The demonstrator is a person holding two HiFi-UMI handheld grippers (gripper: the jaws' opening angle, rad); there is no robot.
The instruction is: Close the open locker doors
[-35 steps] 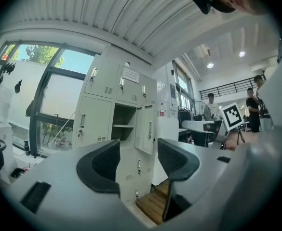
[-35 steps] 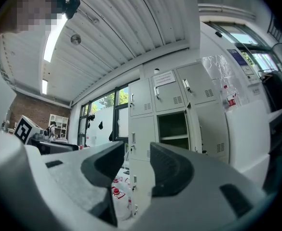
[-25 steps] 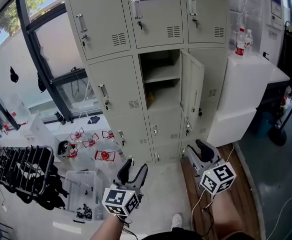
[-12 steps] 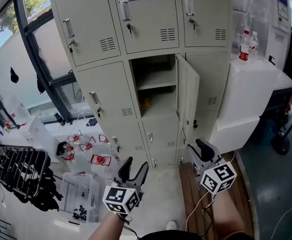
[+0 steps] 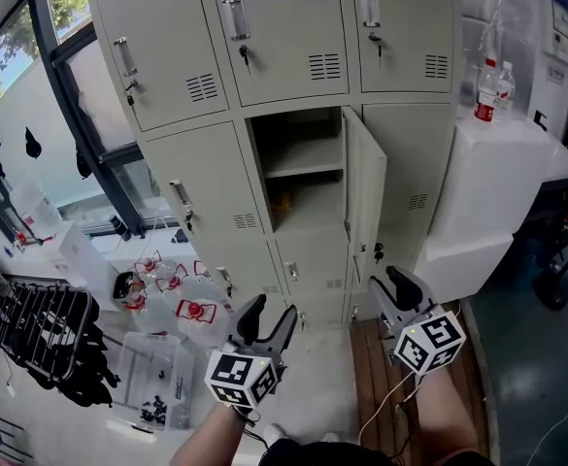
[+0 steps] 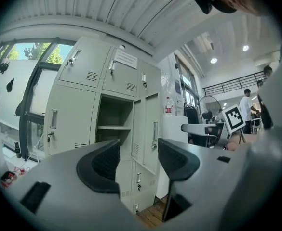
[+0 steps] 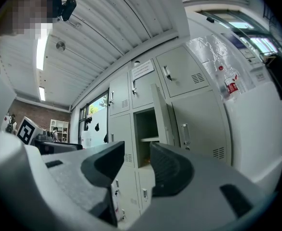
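A bank of grey lockers [image 5: 177, 56] stands ahead. One middle compartment [image 5: 298, 168] is open, with a shelf inside, and its door [image 5: 361, 197] swings out to the right. The other doors in view are closed. My left gripper [image 5: 270, 314] is held low in front of the bottom lockers, open, with nothing between its fingers. My right gripper [image 5: 392, 282] is low beside the open door's bottom edge, also open and empty. In the left gripper view, the open compartment [image 6: 113, 124] shows past the left gripper [image 6: 133, 155]. The right gripper [image 7: 137, 165] faces the door [image 7: 162, 114].
A white cabinet [image 5: 487, 173] with two bottles [image 5: 485, 90] stands right of the lockers. At the left are a window, a black wire rack [image 5: 31, 328], a clear plastic bin [image 5: 157, 377] and bags with red parts [image 5: 182, 294]. A wooden floor strip [image 5: 381, 386] runs under the right gripper.
The head view has shifted right and nearer to the lockers. Both grippers have stayed low in front with the same jaw opening.
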